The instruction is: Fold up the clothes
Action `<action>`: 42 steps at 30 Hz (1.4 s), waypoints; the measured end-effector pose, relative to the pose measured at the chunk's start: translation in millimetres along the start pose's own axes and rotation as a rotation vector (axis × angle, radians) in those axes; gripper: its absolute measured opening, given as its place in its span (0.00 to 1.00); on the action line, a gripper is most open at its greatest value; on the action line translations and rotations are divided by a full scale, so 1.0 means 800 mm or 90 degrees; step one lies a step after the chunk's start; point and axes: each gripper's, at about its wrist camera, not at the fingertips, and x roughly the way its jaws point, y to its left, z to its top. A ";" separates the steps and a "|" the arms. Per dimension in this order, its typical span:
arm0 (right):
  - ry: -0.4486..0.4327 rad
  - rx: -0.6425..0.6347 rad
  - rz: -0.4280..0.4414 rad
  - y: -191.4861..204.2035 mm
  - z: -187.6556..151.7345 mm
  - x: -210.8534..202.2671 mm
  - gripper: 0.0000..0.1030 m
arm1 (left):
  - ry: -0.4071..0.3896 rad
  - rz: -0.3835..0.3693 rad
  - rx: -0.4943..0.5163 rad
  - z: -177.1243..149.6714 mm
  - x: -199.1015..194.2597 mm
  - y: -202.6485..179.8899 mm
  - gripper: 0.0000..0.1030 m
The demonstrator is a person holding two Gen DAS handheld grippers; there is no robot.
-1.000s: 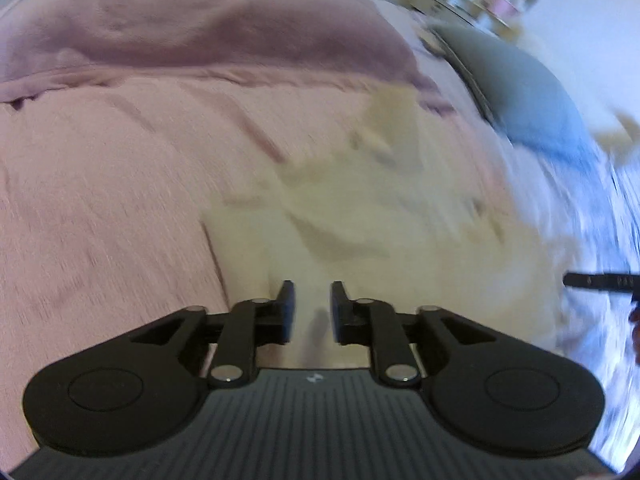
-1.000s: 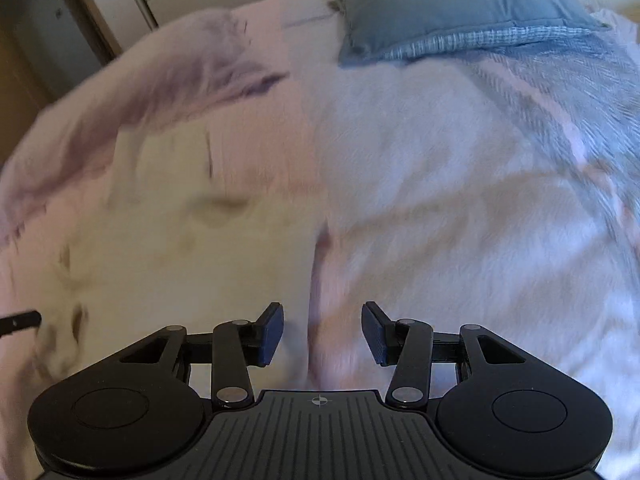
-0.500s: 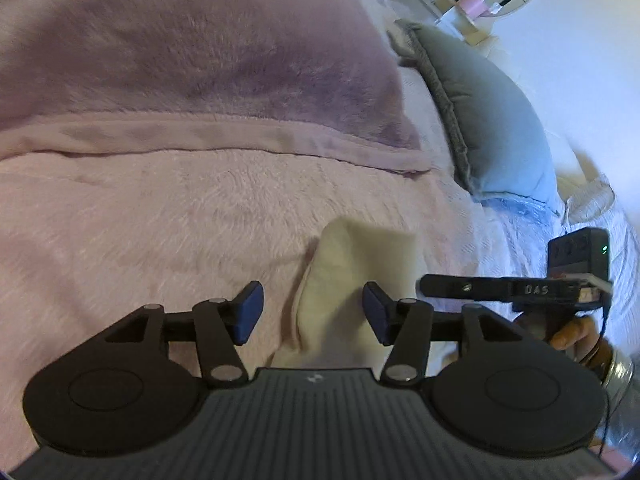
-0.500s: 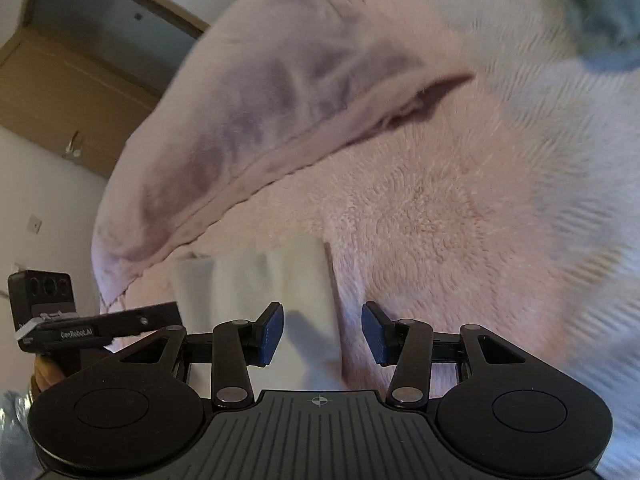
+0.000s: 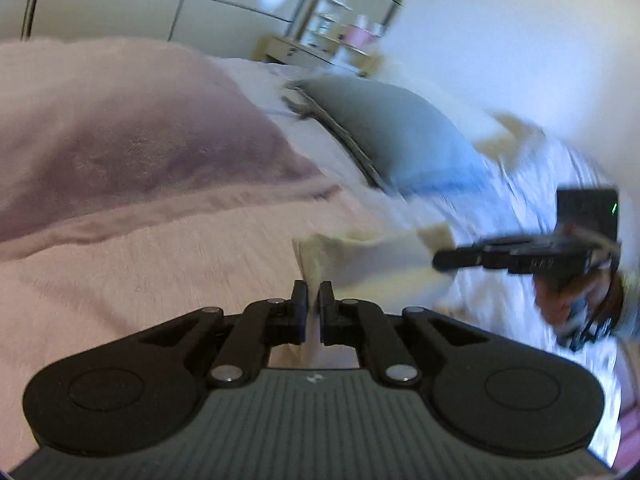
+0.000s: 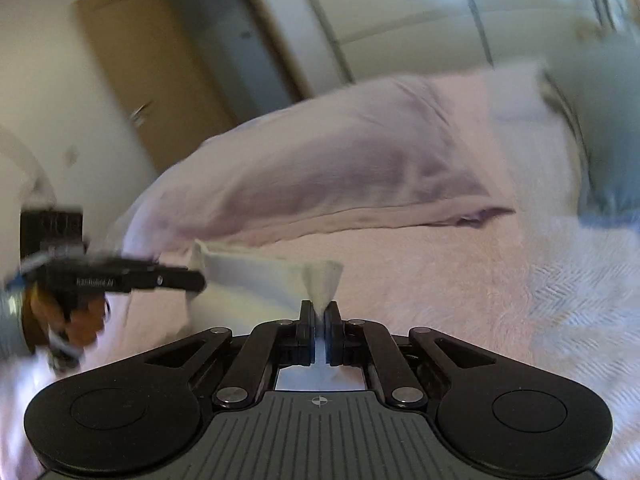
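A cream-white garment (image 5: 344, 258) is stretched between both grippers above the pink bed cover (image 5: 140, 264). My left gripper (image 5: 313, 294) is shut on one corner of it, the cloth pinched between its pads. My right gripper (image 6: 319, 312) is shut on the other corner of the garment (image 6: 320, 280). In the left wrist view the right gripper (image 5: 444, 258) reaches in from the right, held by a hand (image 5: 568, 300). In the right wrist view the left gripper (image 6: 196, 280) comes in from the left at the garment's far end. Most of the garment hangs out of sight below.
A mauve blanket (image 5: 132, 136) lies heaped at the back of the bed. A blue-grey pillow (image 5: 400, 136) lies to the right on a white patterned cover (image 6: 568, 288). Wardrobe doors (image 6: 400, 16), a wooden door (image 6: 148, 80) and a small shelf (image 5: 340, 32) stand behind the bed.
Both grippers went from open around the garment's edge to shut on it. Both have tilted up, so the room behind the bed shows, and the cloth is pulled taut between them.
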 end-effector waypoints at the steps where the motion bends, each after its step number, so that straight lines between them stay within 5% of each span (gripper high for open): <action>1: 0.007 -0.029 -0.007 0.019 -0.013 -0.011 0.02 | 0.018 0.007 -0.005 -0.018 -0.009 -0.009 0.04; 6: 0.217 -0.056 -0.064 0.068 -0.096 -0.021 0.03 | 0.152 0.052 0.004 -0.098 -0.032 -0.043 0.05; 8: 0.254 -0.037 -0.103 0.073 -0.107 -0.029 0.03 | 0.164 0.056 -0.019 -0.106 -0.049 -0.041 0.05; 13: 0.157 0.068 -0.152 0.080 -0.062 -0.052 0.05 | 0.059 0.061 -0.134 -0.066 -0.074 -0.020 0.05; 16: 0.093 0.130 -0.150 0.084 -0.029 -0.027 0.06 | 0.030 0.061 -0.100 -0.034 -0.038 -0.031 0.07; 19: 0.078 0.133 -0.147 0.093 -0.008 0.008 0.07 | 0.055 0.045 -0.030 -0.030 0.008 -0.051 0.14; 22: 0.141 0.079 -0.169 0.098 -0.025 0.048 0.07 | 0.125 0.054 0.006 -0.061 0.039 -0.060 0.14; 27: 0.179 -0.042 -0.239 0.103 -0.065 0.030 0.08 | 0.119 0.087 0.025 -0.115 -0.026 -0.067 0.14; 33: 0.135 0.036 -0.284 0.119 -0.069 -0.034 0.11 | 0.087 0.130 -0.046 -0.141 -0.100 -0.065 0.14; 35: 0.133 0.070 -0.268 0.131 -0.084 -0.049 0.27 | 0.091 0.118 -0.066 -0.153 -0.111 -0.070 0.14; 36: 0.147 0.083 -0.268 0.138 -0.099 -0.055 0.40 | 0.099 0.118 -0.067 -0.161 -0.115 -0.074 0.14; 42: 0.210 0.091 -0.347 0.187 -0.188 -0.125 0.42 | 0.192 0.144 -0.057 -0.247 -0.185 -0.111 0.14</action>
